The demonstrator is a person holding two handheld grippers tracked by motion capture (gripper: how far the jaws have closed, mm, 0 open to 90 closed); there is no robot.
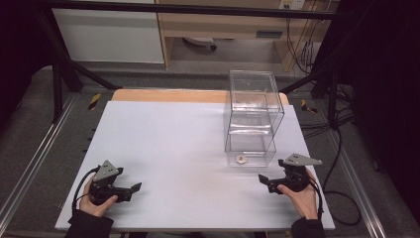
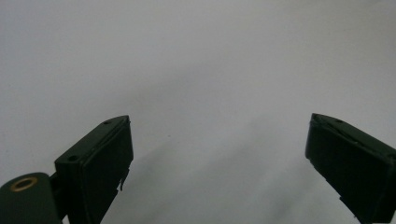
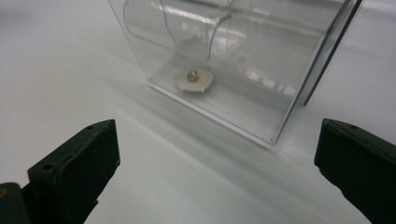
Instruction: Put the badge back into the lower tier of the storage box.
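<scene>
A small pale disc [image 3: 195,80] with a brownish centre lies inside the clear, hard-walled plastic box [image 1: 250,119] on the smooth white tabletop [image 1: 173,144], near the right gripper [image 1: 265,181], while the left gripper [image 1: 132,191] rests well apart, both spread wide and empty.

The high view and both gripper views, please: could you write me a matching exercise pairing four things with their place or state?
Things:
1. left gripper
2. right gripper
3. clear box
4. small disc

Places or states:
A. lying inside the box, on its floor
B. open, at the table's near left
C. standing at the table's right, towards the far edge
D. open, near the box's front

Pairs: 1-B, 2-D, 3-C, 4-A
</scene>
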